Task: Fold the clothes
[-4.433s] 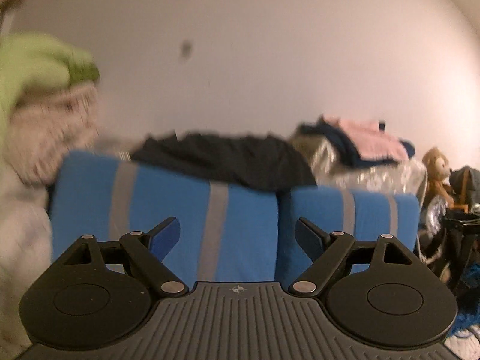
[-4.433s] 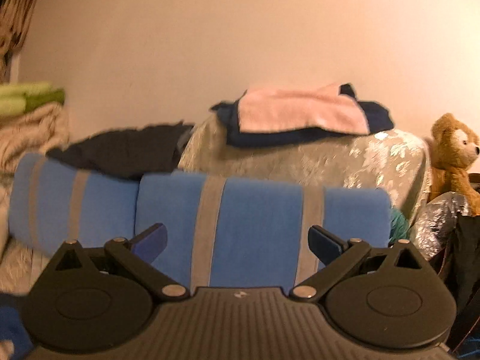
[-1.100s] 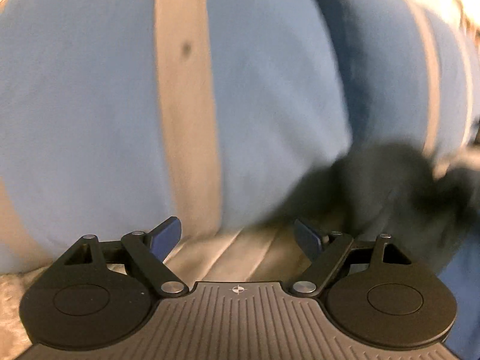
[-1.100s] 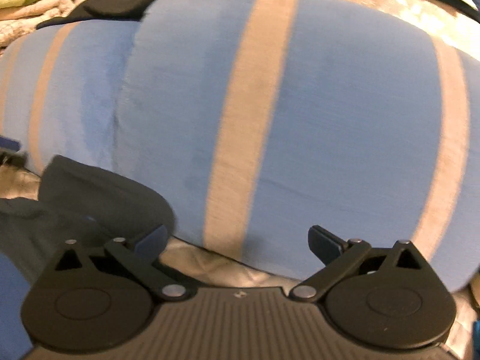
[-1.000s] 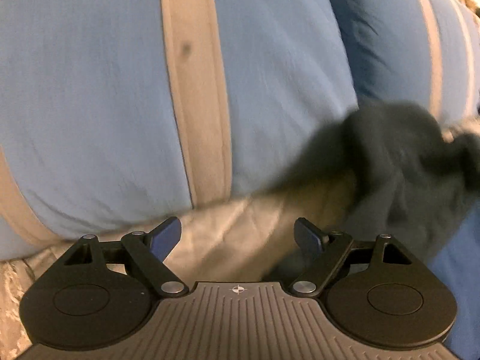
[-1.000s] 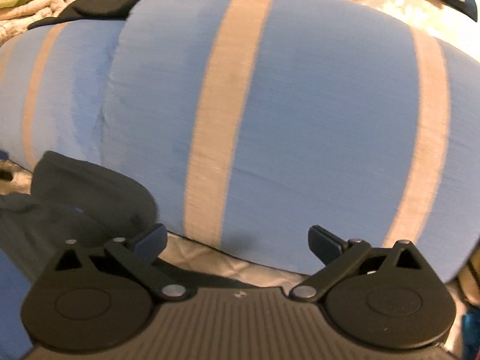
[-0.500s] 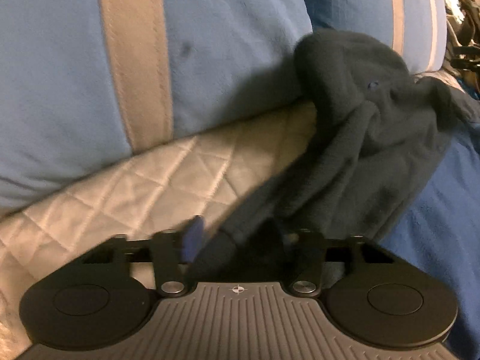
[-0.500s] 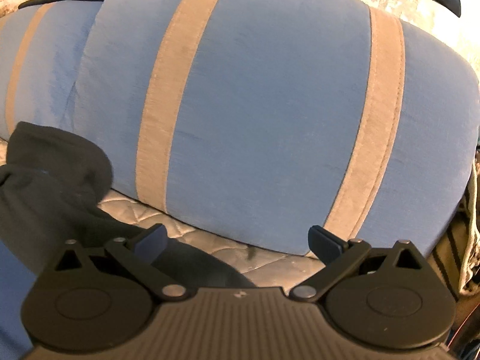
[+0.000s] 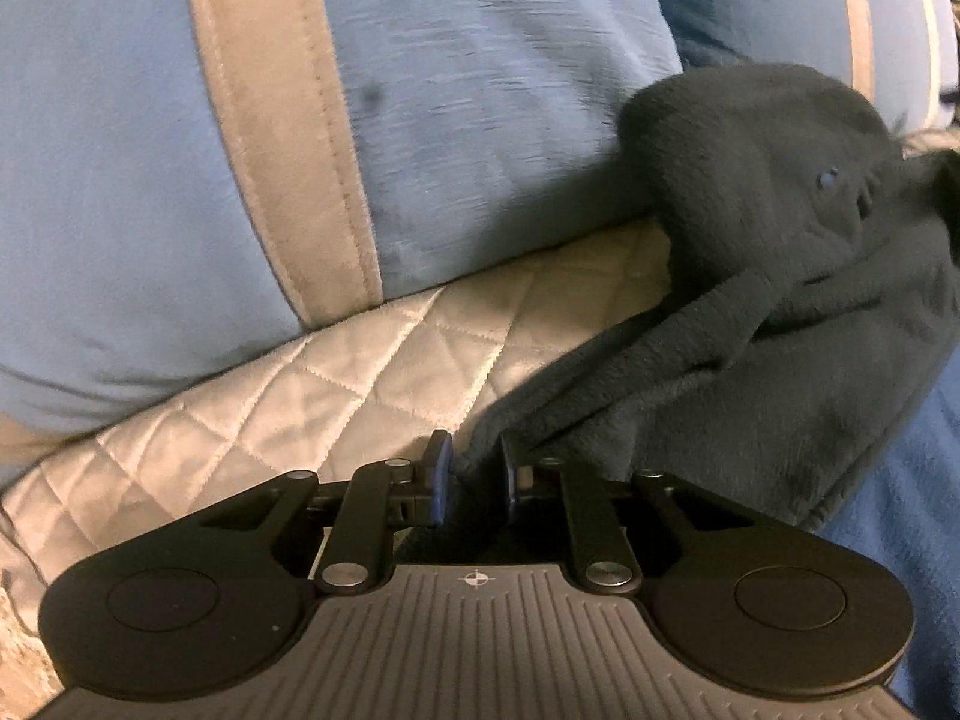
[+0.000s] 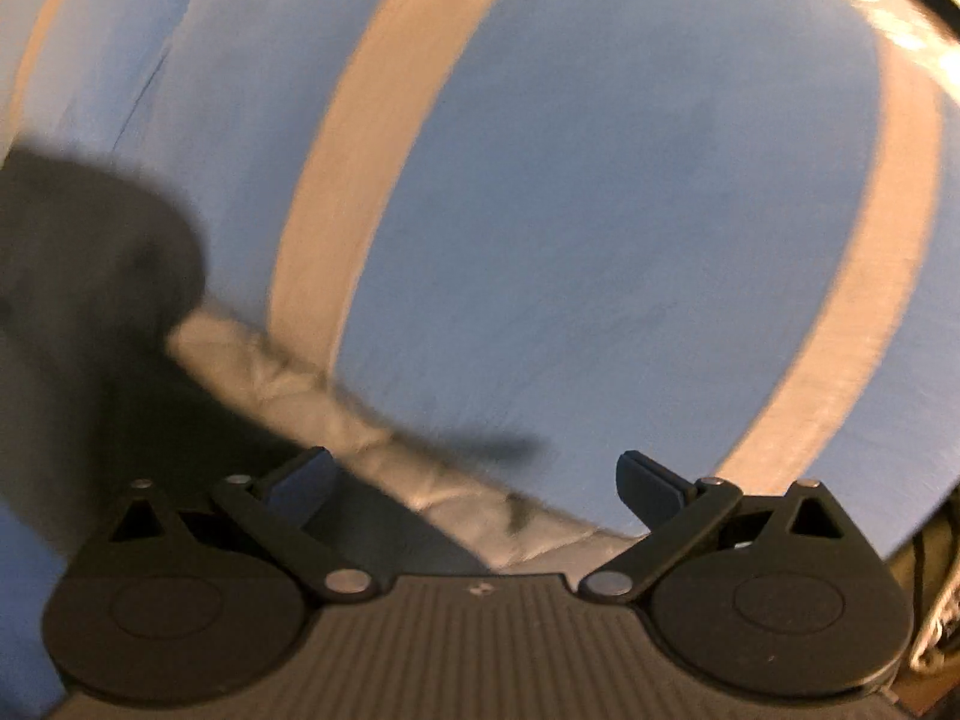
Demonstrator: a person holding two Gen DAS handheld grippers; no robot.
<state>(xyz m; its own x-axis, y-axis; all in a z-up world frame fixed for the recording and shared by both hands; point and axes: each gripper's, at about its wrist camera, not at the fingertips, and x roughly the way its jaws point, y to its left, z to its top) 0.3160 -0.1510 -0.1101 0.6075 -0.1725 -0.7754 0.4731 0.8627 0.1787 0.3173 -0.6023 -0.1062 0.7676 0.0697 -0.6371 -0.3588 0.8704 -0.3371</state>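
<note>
A dark grey fleece garment point(image 9: 780, 276) lies crumpled on a quilted beige cover point(image 9: 336, 384), against a blue cushion. My left gripper point(image 9: 471, 474) is shut on an edge of this garment at its near left corner. In the right wrist view the same garment point(image 10: 90, 300) shows blurred at the left. My right gripper point(image 10: 474, 480) is open and empty, just above the quilted cover point(image 10: 420, 468) and to the right of the garment.
Two large blue cushions with beige stripes point(image 9: 300, 138) point(image 10: 570, 210) stand right behind the quilted cover. A blue fabric point(image 9: 900, 510) lies under the garment at the right. Dark clutter shows at the far right edge point(image 10: 936, 570).
My left gripper came down to the garment and closed on its edge. My right gripper dropped lower toward the quilted cover and stayed open.
</note>
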